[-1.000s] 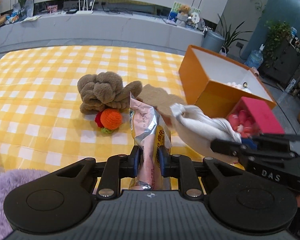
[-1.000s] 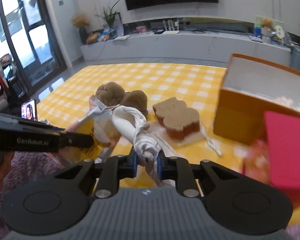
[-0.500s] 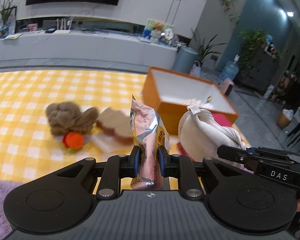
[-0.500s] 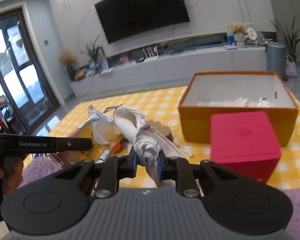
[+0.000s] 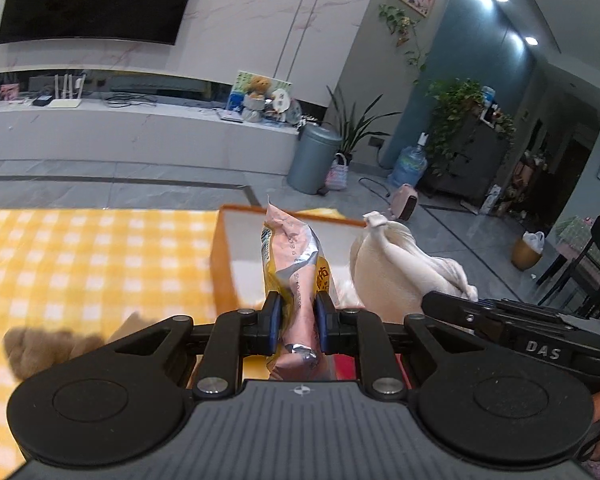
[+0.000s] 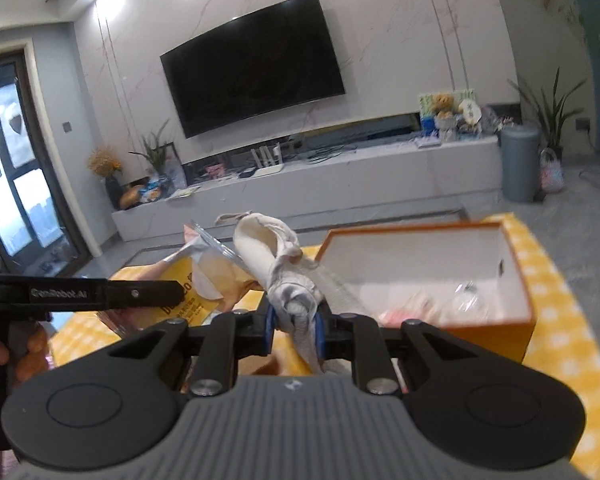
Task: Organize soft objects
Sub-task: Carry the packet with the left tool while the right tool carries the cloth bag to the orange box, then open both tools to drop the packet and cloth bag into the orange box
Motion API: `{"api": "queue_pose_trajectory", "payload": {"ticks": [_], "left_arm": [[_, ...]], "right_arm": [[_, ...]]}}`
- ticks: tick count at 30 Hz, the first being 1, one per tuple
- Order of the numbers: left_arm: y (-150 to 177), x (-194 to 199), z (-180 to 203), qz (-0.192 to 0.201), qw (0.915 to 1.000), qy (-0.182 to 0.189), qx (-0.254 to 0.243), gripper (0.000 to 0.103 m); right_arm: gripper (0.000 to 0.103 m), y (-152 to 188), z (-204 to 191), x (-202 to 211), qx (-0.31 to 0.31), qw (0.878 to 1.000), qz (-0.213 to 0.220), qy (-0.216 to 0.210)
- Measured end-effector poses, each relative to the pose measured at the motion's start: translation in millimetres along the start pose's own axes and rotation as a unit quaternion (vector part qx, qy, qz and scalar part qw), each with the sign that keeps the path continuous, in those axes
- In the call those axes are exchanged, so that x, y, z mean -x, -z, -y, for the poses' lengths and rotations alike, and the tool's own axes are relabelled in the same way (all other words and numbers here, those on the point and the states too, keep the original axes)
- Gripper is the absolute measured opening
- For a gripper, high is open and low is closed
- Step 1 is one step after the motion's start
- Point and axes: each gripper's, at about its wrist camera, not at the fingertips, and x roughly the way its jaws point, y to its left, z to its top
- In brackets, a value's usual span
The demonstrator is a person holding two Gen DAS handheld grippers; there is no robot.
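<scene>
While both tools hang above the yellow checked cloth: two soft things held up, one per hand.
Left tongs point(image 5: 298, 322): clamped narrow on a pink and yellow snack packet point(image 5: 296, 264), blue pads pressing its lower part, top of packet standing upright above the pads.
Right tongs point(image 6: 294, 330): clamped narrow on a cream cloth pouch point(image 6: 278, 260), bunched fabric squeezed between the blue pads, rounded end sticking up and leaning left.
Snack packet, right wrist view: at left of the pouch, just beside it, crumpled, seen behind the black bar of the other tool.
Cloth pouch, left wrist view: at right of the packet, near it, knotted tip uppermost.
Orange box point(image 6: 432, 280): open, white inside, resting on the cloth ahead of both tongs; pale and pinkish items on its floor, too blurred to name.
Checked cloth point(image 5: 80, 264): yellow and white, spread under the box.
Brown plush toy point(image 5: 46, 350): lying on the cloth at lower left of the left wrist view, blurred.
Person's hand point(image 6: 18, 350): wrapped around the left tool's handle at the left edge of the right wrist view.
</scene>
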Motion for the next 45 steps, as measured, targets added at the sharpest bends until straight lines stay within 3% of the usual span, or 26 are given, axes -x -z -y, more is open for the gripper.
{"api": "queue_pose_trajectory", "payload": {"ticks": [9,14,26,29,33,39,45], "left_arm": [[-28.0,-62.3,-2.9,-0.015,0.9998,0.013,-0.006,0.020],[-37.1,-95.9,-7.9,-0.031,0.9994,0.008,-0.014,0.020],[-29.3,-168.7,-18.4,-0.100,0.9943,-0.004,-0.036,0.020],[-25.8,-183.3,-16.9,-0.110,0.9930,-0.008,-0.044,0.018],[-22.6,-196.3,-17.6,-0.118,0.9916,-0.007,-0.053,0.006],[-22.4,-201.9,-20.1,-0.128,0.9902,-0.005,-0.055,0.006],[-22.2,-194.2,-16.6,-0.126,0.9907,-0.004,-0.049,0.010]], "right_arm": [[0.018,-44.5,36.7,-57.7,0.005,1.000,0.006,0.023],[0.018,-56.0,50.1,-105.7,0.019,0.999,-0.013,0.044],[0.021,-51.5,84.3,-207.7,0.060,0.985,-0.136,0.092],[0.021,-44.0,92.5,-222.6,0.069,0.980,-0.160,0.098],[0.022,-34.2,100.7,-236.4,0.075,0.974,-0.186,0.103],[0.026,-19.8,106.1,-249.0,0.074,0.968,-0.220,0.099],[0.042,-22.8,99.9,-243.9,0.068,0.968,-0.224,0.091]]}}
